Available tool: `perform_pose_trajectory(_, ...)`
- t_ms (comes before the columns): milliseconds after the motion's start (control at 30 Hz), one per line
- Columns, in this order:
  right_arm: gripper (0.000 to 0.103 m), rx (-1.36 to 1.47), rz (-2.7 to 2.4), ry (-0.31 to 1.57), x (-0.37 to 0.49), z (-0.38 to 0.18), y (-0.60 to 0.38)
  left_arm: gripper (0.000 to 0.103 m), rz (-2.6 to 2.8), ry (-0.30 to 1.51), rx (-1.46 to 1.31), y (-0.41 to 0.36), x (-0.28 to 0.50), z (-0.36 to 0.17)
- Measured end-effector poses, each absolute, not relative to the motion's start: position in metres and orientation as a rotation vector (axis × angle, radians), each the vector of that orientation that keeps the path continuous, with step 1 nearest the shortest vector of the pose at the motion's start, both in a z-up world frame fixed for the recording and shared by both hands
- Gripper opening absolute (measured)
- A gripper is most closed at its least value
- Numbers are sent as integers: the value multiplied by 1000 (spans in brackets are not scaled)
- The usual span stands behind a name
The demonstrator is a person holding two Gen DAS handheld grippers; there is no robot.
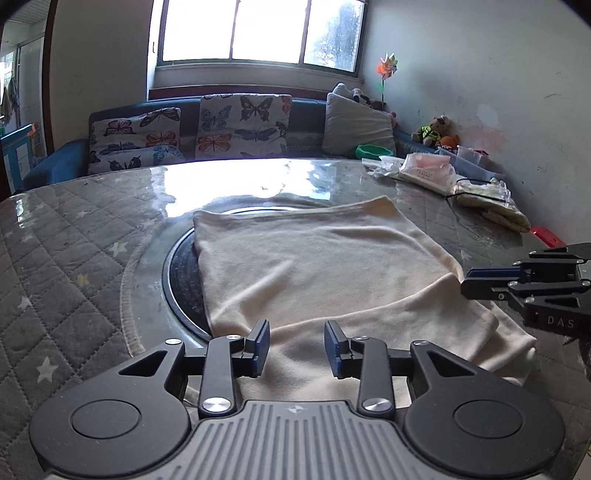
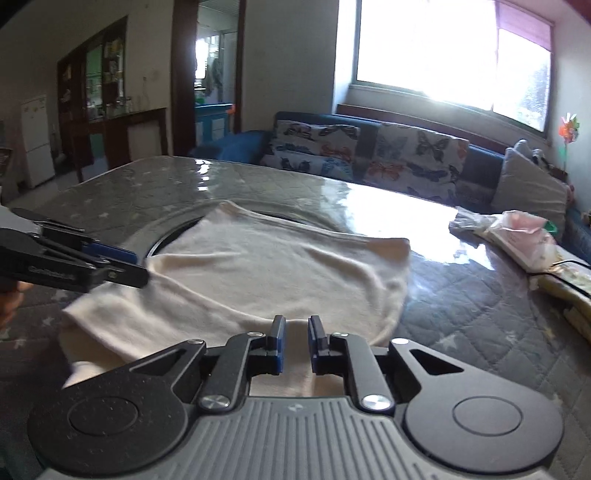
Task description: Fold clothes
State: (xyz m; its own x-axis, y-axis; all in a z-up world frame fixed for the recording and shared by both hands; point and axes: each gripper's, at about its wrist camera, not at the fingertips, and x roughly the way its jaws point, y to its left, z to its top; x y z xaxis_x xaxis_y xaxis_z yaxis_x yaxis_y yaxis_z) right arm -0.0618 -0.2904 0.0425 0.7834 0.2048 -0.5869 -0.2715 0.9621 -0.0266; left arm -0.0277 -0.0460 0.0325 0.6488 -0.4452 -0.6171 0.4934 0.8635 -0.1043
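While both tools hung low over the near edge of the worktop (image 1: 74, 236), we saw a cream garment (image 1: 314, 266) lying folded across the middle of the left wrist frame, partly covering a dark round inset (image 1: 181, 273) in the glossy quilted cover. A doubled layer of the cloth ran along its lower right in that view, and the fabric reached under our tools at the bottom of both frames.

We held the left gripper (image 1: 296, 347) with its jaws apart, blue pads clear of each other, cloth showing beneath the gap but nothing pinched. The right gripper (image 2: 296, 341) had its jaws nearly together, a narrow slit between the pads, and no fabric caught there that we could see.

In the left wrist view the right tool came in from the right edge, just beside the garment's doubled edge. Plastic bags (image 1: 424, 170) sat at the upper right of the worktop, well apart from the garment. Beyond stood a blue sofa (image 1: 59, 162) with butterfly cushions (image 1: 243, 125) under a bright window (image 1: 262, 29).
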Motion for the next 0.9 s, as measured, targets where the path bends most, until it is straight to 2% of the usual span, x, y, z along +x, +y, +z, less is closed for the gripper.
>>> perform_pose_trajectory(100, 27, -119, 285, 649, -62, 32, -285, 39, -533, 694, 104, -49, -29, 24)
perform_pose_trajectory(233, 30, -148, 283, 671, -68, 23, -282, 41, -529, 683, 136, -49, -36, 25)
perform_pose_trajectory(333, 37, -153, 287, 642, -80, 31, -282, 41, -545, 660, 154, -49, -45, 29)
perform_pose_trajectory(633, 39, -183, 288, 655, -91, 28, -279, 45, -567, 659, 202, -51, -61, 27)
perform_pose_trajectory(900, 44, -250, 303, 650, -122, 38, -281, 51, -765, 592, 267, -40, -117, 43)
